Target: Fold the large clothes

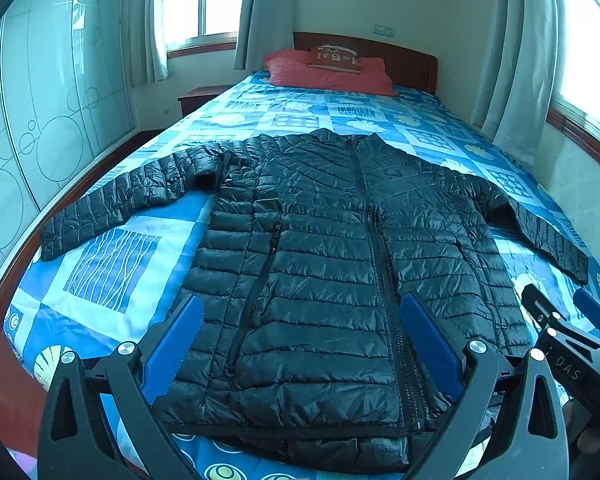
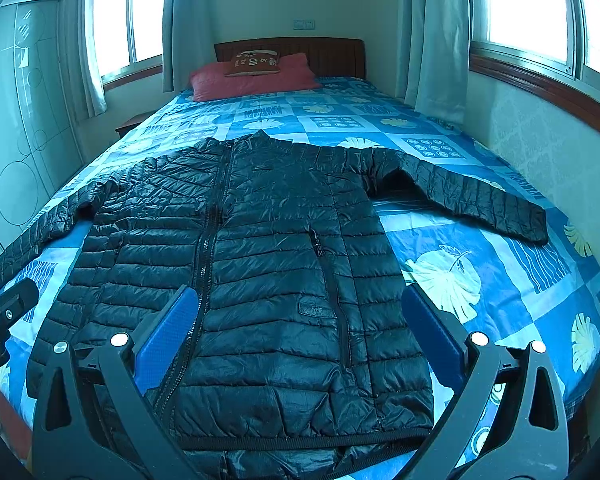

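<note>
The puffy black jacket point(image 1: 320, 264) lies flat on the bed point(image 1: 112, 264) below the red pillow point(image 1: 328, 74), soft and slippery (probably light), so both wide-open grippers, left gripper point(image 1: 304, 344) and right gripper point(image 2: 300, 340), should pinch its sleeves.

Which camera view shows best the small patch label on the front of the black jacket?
The right wrist view: the patch label lies near the picture's middle on the black jacket, beside a pocket zipper. In the left wrist view, no patch can be made out on the jacket.
</note>
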`<control>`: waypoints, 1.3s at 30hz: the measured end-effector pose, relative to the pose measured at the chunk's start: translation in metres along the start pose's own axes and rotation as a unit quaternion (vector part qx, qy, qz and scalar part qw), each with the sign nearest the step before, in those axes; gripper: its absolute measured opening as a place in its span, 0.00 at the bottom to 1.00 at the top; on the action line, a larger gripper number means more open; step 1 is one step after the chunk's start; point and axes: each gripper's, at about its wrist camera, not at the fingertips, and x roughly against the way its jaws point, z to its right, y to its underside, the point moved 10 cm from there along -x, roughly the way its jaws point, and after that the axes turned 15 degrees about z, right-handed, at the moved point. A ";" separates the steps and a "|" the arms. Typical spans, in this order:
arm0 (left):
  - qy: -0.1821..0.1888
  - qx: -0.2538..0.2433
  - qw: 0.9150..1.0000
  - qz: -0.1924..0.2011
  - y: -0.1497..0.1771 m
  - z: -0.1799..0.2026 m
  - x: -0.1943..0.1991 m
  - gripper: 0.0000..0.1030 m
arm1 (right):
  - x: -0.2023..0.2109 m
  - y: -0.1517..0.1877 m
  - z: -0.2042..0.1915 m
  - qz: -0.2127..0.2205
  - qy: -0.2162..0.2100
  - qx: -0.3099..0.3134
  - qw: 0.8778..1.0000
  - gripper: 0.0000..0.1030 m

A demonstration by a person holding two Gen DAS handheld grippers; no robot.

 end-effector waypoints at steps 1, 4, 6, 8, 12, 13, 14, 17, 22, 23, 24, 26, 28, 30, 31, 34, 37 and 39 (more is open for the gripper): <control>0.002 0.000 1.000 0.001 -0.001 0.001 0.001 0.95 | 0.000 0.001 0.000 0.000 0.000 0.000 1.000 0.98; 0.005 0.000 1.000 0.001 -0.001 0.004 0.003 0.95 | 0.001 0.001 0.000 0.000 0.000 0.000 1.000 0.98; 0.006 0.000 1.000 -0.001 0.000 0.004 0.002 0.95 | 0.001 0.002 0.000 -0.001 0.000 -0.001 1.000 0.98; 0.003 0.003 1.000 -0.004 0.001 0.003 0.002 0.95 | 0.001 0.002 0.000 -0.001 0.000 -0.001 1.000 0.98; 0.009 -0.003 1.000 0.001 0.001 0.005 0.003 0.95 | 0.001 0.005 0.000 -0.002 0.000 0.000 1.000 0.98; 0.014 -0.004 1.000 0.001 0.001 0.007 0.003 0.95 | 0.002 0.005 -0.001 -0.002 0.001 0.000 1.000 0.98; 0.014 -0.006 1.000 -0.001 0.001 0.007 0.002 0.95 | 0.002 0.006 0.000 -0.002 0.000 0.000 1.000 0.98; 0.024 -0.004 1.000 -0.003 0.001 0.009 0.001 0.95 | 0.002 0.007 0.000 -0.002 0.000 -0.001 1.000 0.98; 0.019 -0.012 1.000 0.007 -0.001 0.010 0.003 0.95 | 0.002 0.009 -0.001 -0.004 -0.001 -0.001 1.000 0.98; 0.019 -0.014 1.000 0.009 -0.001 0.011 0.004 0.95 | 0.001 0.009 -0.001 -0.004 0.000 -0.001 1.000 0.98; 0.019 -0.015 1.000 0.009 -0.002 0.012 0.003 0.95 | 0.002 0.009 -0.001 -0.004 -0.001 -0.001 1.000 0.98; 0.018 -0.014 1.000 0.008 -0.001 0.012 0.003 0.95 | 0.002 0.009 -0.001 -0.004 -0.001 -0.001 1.000 0.98; 0.019 -0.014 1.000 0.006 -0.001 0.012 0.004 0.95 | 0.002 0.009 -0.001 -0.003 -0.001 -0.001 1.000 0.98; 0.018 -0.012 1.000 0.006 -0.002 0.011 0.004 0.95 | 0.002 0.009 -0.001 -0.003 0.000 -0.002 1.000 0.98; 0.018 -0.012 1.000 0.006 -0.002 0.011 0.004 0.95 | 0.002 0.009 -0.001 -0.003 -0.001 -0.002 1.000 0.98; 0.014 -0.016 1.000 0.009 -0.003 0.010 0.004 0.95 | 0.002 0.009 -0.001 -0.004 0.000 -0.001 1.000 0.98; 0.013 -0.016 1.000 0.009 -0.003 0.009 0.004 0.95 | 0.001 0.008 -0.001 -0.004 0.000 -0.001 1.000 0.98; 0.013 -0.017 1.000 0.008 -0.003 0.009 0.004 0.95 | 0.001 0.008 -0.001 -0.004 0.000 -0.001 1.000 0.98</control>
